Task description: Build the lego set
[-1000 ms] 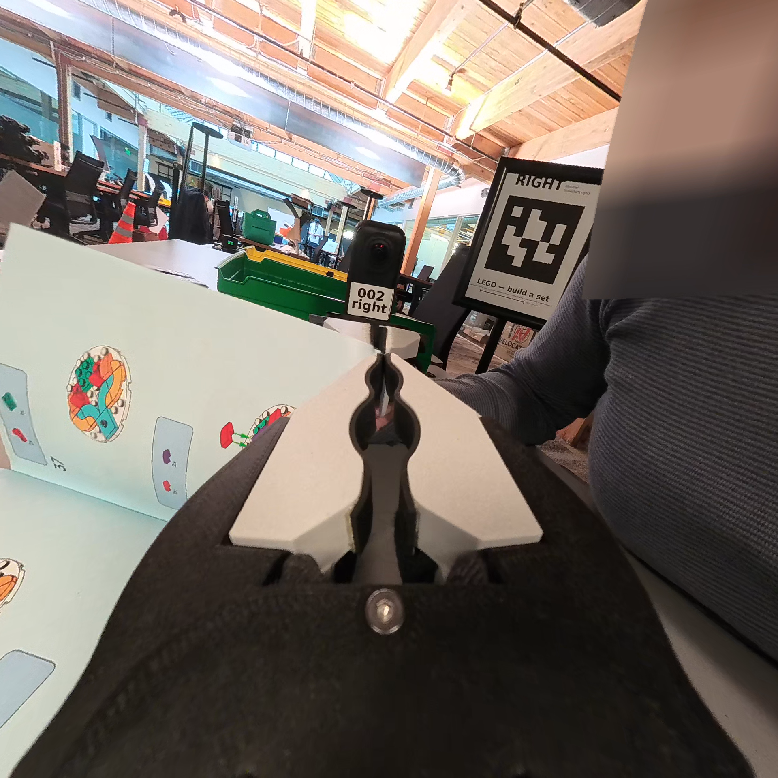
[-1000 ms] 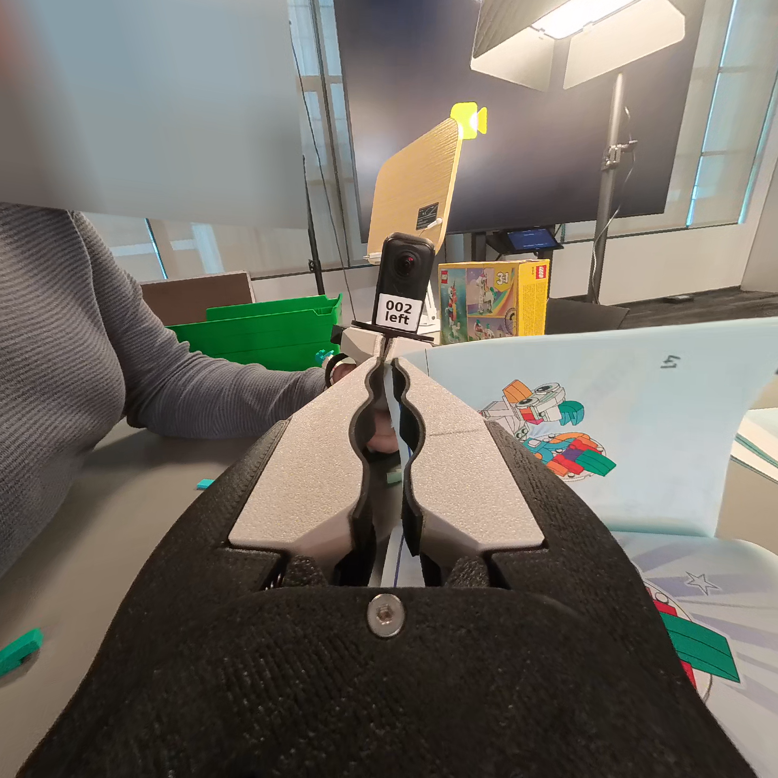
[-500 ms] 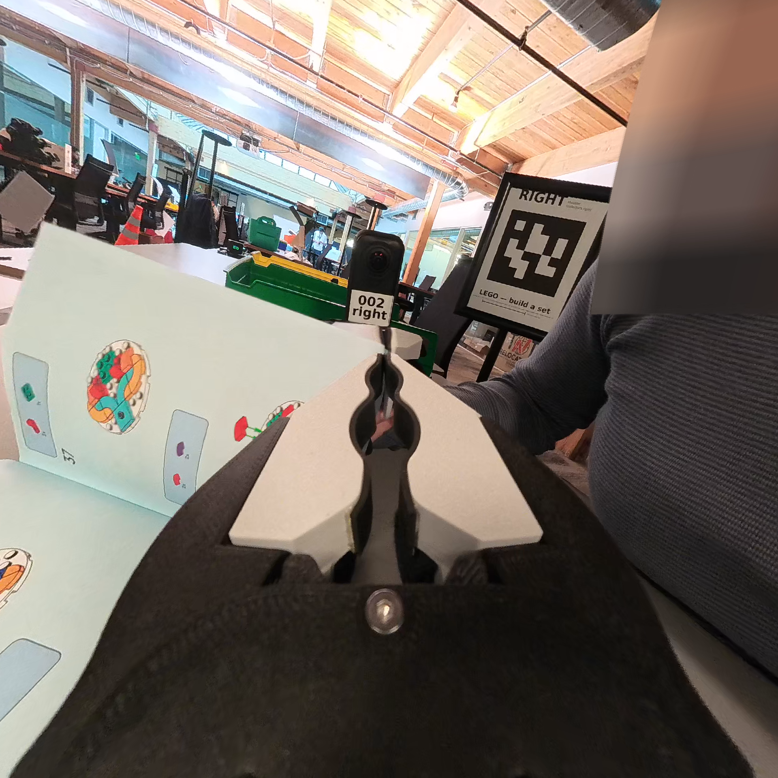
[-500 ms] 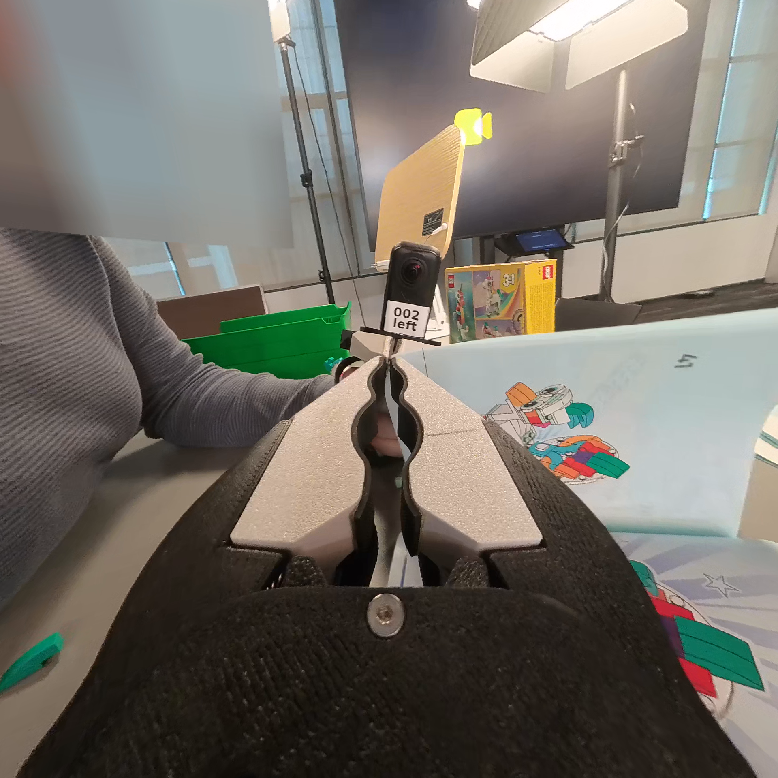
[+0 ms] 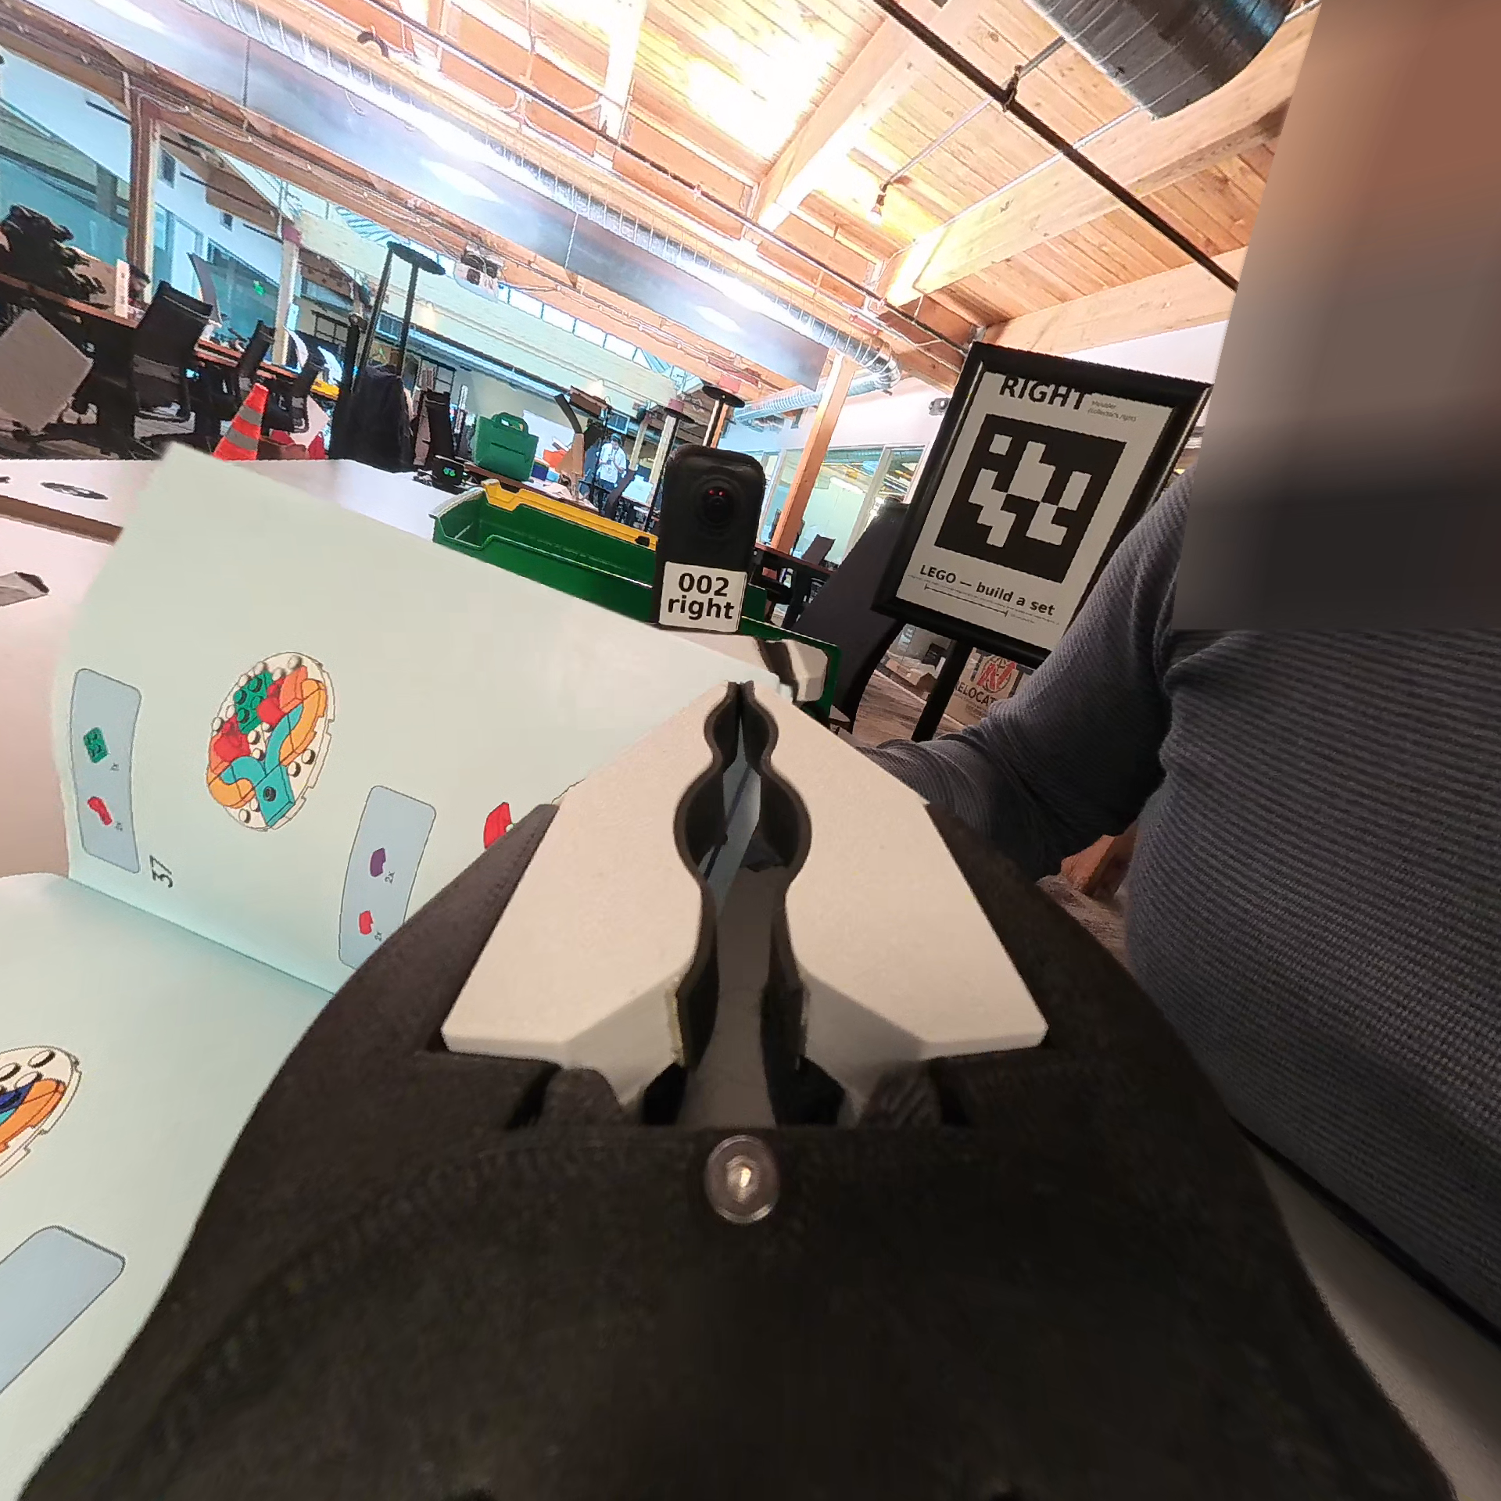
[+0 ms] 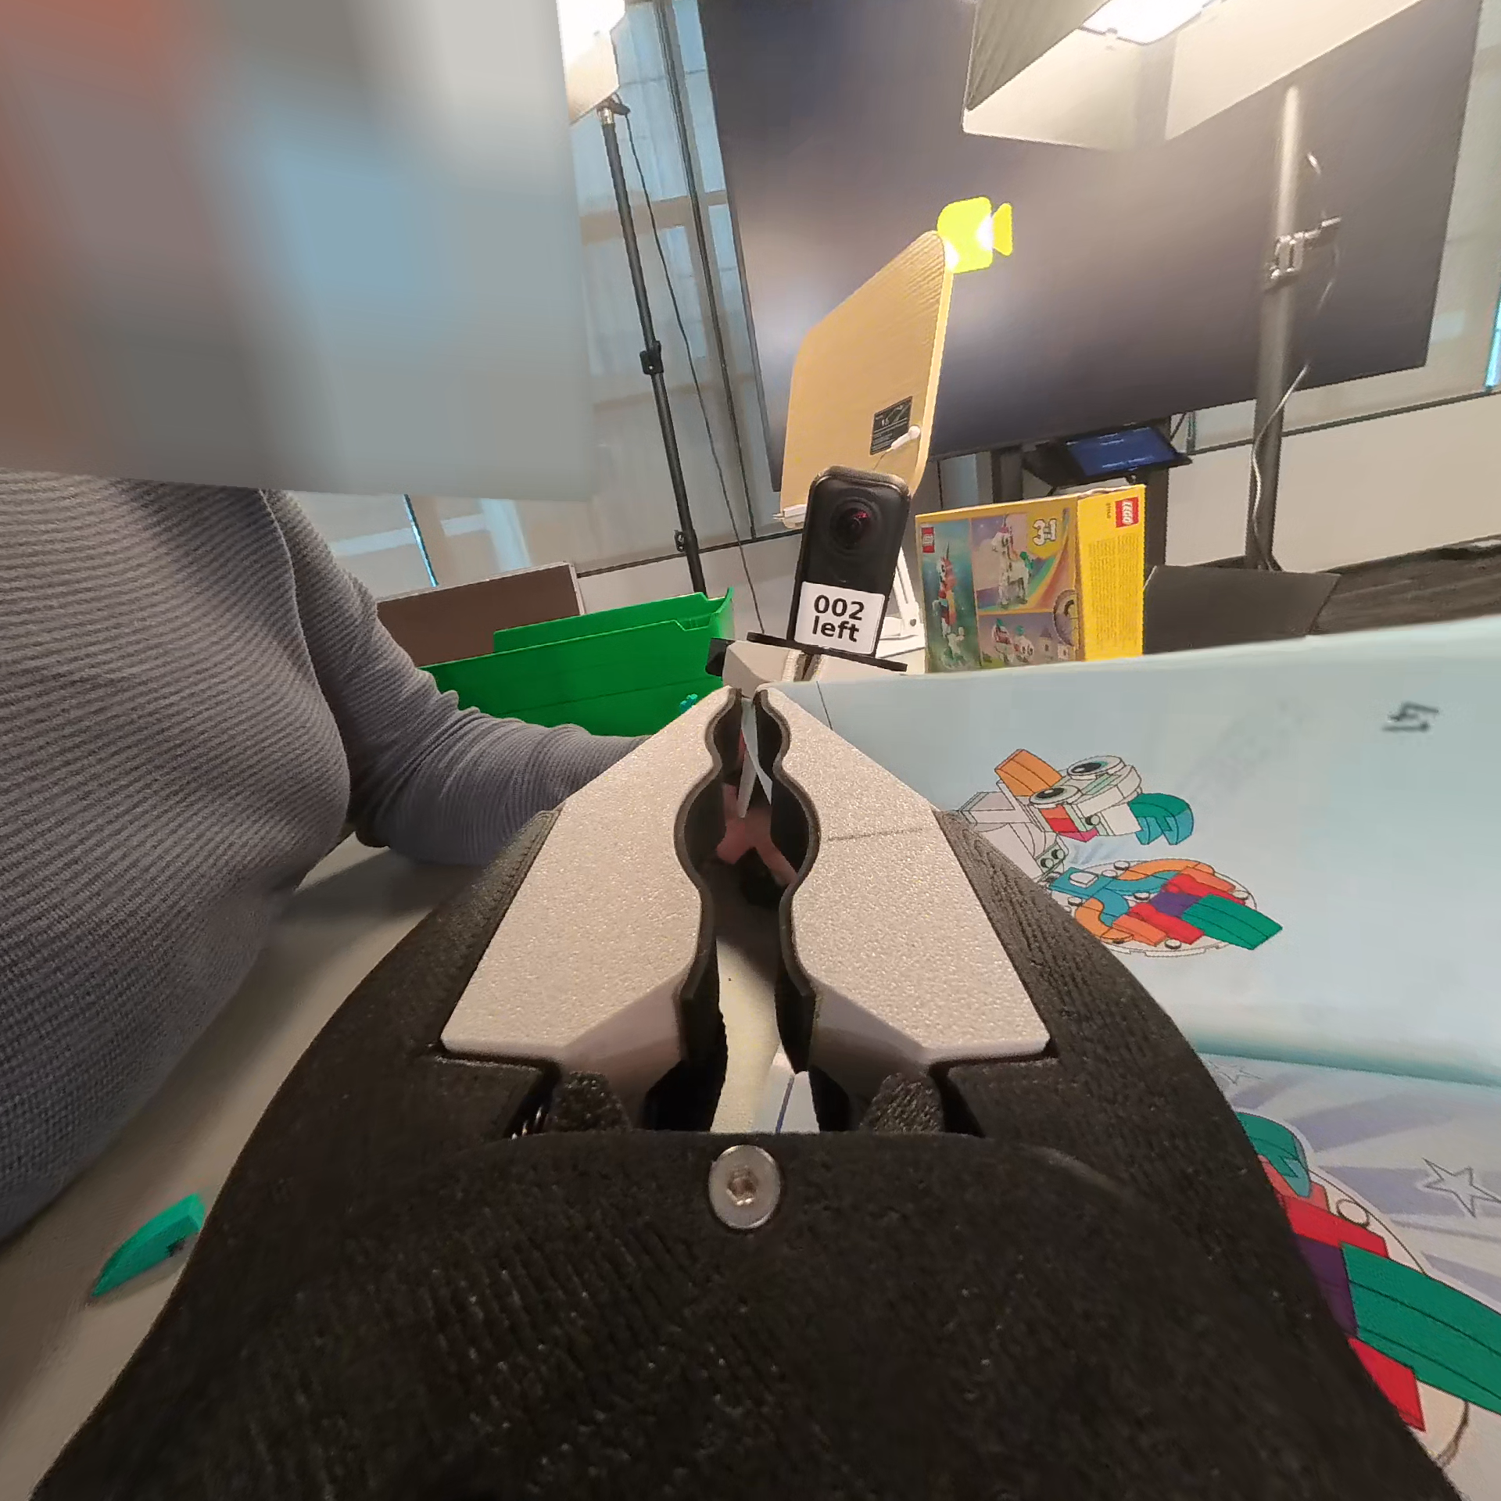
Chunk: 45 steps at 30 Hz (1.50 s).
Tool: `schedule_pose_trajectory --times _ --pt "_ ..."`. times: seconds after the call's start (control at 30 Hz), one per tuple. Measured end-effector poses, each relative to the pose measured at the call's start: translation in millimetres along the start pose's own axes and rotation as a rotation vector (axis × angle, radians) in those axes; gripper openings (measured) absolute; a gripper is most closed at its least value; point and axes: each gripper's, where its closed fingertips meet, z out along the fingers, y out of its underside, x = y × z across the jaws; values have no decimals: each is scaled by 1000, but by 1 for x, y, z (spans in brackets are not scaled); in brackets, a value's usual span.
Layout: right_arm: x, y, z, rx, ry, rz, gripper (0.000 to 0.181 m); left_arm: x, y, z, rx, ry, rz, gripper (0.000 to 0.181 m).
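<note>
Tongs on both sides pinch one page (image 5: 422, 698) of the booklet, left tongs (image 5: 741, 698) and right tongs (image 6: 749, 702) closed at frame centre; uneven pulling could tear it; a green brick (image 6: 150, 1243) lies lower left on the table (image 6: 97, 1332).

**Paper, plastic, felt**

We see matt, smooth paper in the instruction booklet (image 6: 1178, 731) right of our right gripper (image 6: 749, 698), whose fingers (image 6: 585, 910) look grainy matt plastic over rough black fabric. Ahead: glossy green plastic bin (image 6: 593, 666), ribbed knit sleeve (image 6: 455, 763).
</note>
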Motion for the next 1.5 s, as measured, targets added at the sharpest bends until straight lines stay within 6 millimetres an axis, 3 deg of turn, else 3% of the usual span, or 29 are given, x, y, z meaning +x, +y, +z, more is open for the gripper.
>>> schedule_pose_trajectory --times 0.6,0.97,1.5 --pt "-4 4 2 -19 -32 21 4 0 1 0 -4 3 -10 0" --pt "1 -1 -1 -2 1 14 4 17 1 -4 -6 138 -53 0" --pt "4 1 0 -14 23 10 0 11 2 -3 -15 99 -56 0"
